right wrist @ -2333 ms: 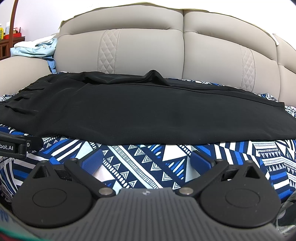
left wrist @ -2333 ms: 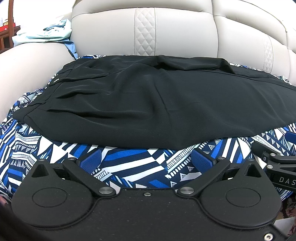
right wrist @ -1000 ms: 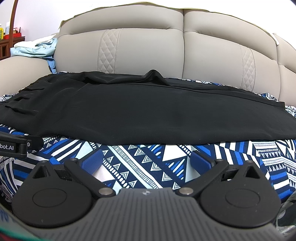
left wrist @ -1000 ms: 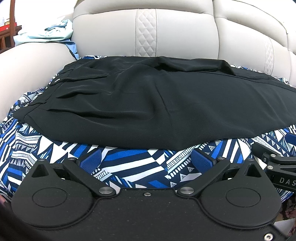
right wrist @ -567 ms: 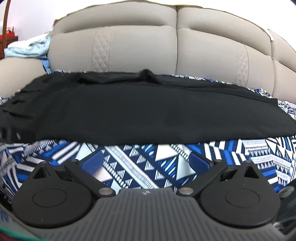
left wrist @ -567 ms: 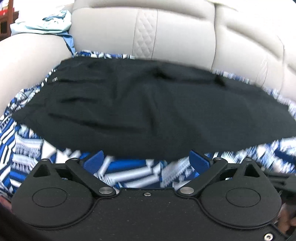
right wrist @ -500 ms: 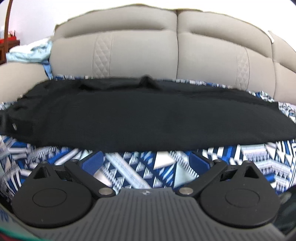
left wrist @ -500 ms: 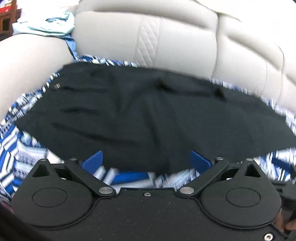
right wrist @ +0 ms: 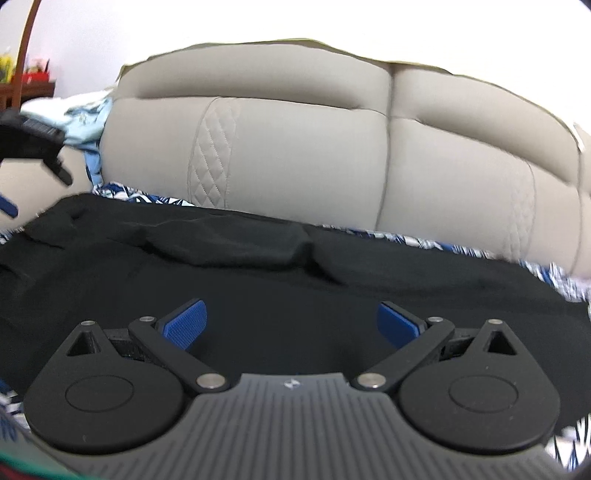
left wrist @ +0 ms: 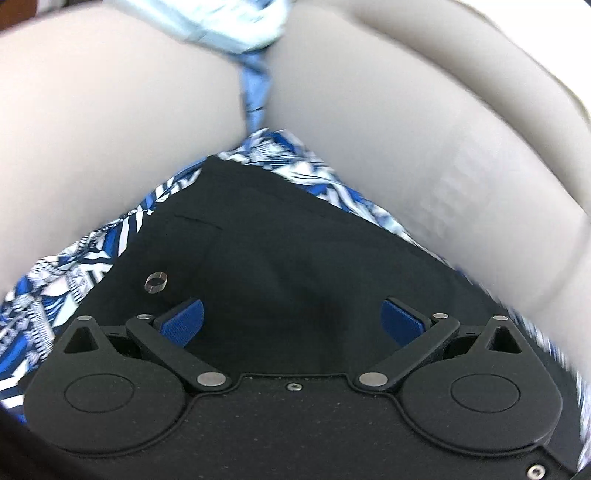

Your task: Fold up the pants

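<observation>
Black pants point(right wrist: 280, 280) lie spread across a blue-and-white patterned cloth point(left wrist: 92, 254) on a beige sofa seat. In the left wrist view I see the waistband corner of the pants point(left wrist: 295, 266) with a small metal button point(left wrist: 156, 283). My left gripper point(left wrist: 291, 321) is open and hovers over that waist end, empty. My right gripper point(right wrist: 290, 323) is open and empty over the middle of the pants, near a raised fold point(right wrist: 236, 243). The left gripper's body shows at the far left of the right wrist view point(right wrist: 33, 144).
The sofa backrest point(right wrist: 295, 155) rises behind the pants and the armrest point(left wrist: 110, 133) stands on the left. Light blue clothes point(left wrist: 221, 22) lie on the armrest top. A wooden shelf point(right wrist: 26, 85) stands at the far left.
Both grippers moved forward from the sofa's front edge to over the pants. The left gripper swung left toward the waistband corner. Both stay open.
</observation>
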`<state>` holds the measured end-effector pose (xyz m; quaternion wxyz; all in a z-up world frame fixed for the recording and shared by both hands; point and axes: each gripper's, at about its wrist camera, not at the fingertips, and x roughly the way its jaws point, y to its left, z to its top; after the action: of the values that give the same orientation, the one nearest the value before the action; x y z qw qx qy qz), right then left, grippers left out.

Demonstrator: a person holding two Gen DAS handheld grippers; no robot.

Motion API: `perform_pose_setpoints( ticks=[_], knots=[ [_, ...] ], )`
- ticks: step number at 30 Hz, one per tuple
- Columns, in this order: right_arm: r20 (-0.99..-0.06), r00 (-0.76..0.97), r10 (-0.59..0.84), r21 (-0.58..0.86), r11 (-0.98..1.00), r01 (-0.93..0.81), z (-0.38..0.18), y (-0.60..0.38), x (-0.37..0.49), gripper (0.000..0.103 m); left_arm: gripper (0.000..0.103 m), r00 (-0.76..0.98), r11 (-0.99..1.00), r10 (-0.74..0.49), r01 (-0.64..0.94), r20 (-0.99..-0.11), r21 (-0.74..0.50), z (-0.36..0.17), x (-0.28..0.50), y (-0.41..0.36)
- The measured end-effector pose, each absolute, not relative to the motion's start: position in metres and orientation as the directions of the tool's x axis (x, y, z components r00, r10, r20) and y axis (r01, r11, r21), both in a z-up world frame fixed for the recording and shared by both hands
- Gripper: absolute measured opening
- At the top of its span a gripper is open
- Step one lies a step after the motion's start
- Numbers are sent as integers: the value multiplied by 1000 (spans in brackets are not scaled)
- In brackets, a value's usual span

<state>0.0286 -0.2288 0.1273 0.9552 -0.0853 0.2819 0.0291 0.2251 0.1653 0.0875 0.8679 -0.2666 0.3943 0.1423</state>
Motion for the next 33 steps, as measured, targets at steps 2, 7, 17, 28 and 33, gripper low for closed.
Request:
perform_pose_setpoints(
  ticks=[2,7,17,28,33],
  knots=[
    [-548,836,9,-150,983,-109,121,-226,40,103,103,623,768,63,-529,-780,-361,80,255,182],
    [-566,824,-32,-204,974,-102,97,-222,52,103,103,561,702,225,-660,-797,-267,62,321,200],
    [-597,801,33,-112,986,-123,91,-233,56,103,103,356,575,417,-816,-836,-60,20,409,207],
    [-599,800,36,-106,987,-124,90,-235,56,103,13,440,667,470,-745,-765,-18,47,382,181],
    [-601,798,38,-96,988,-119,90,-236,57,103,9,559,749,448,-661,-698,-50,82,338,166]
  ],
)
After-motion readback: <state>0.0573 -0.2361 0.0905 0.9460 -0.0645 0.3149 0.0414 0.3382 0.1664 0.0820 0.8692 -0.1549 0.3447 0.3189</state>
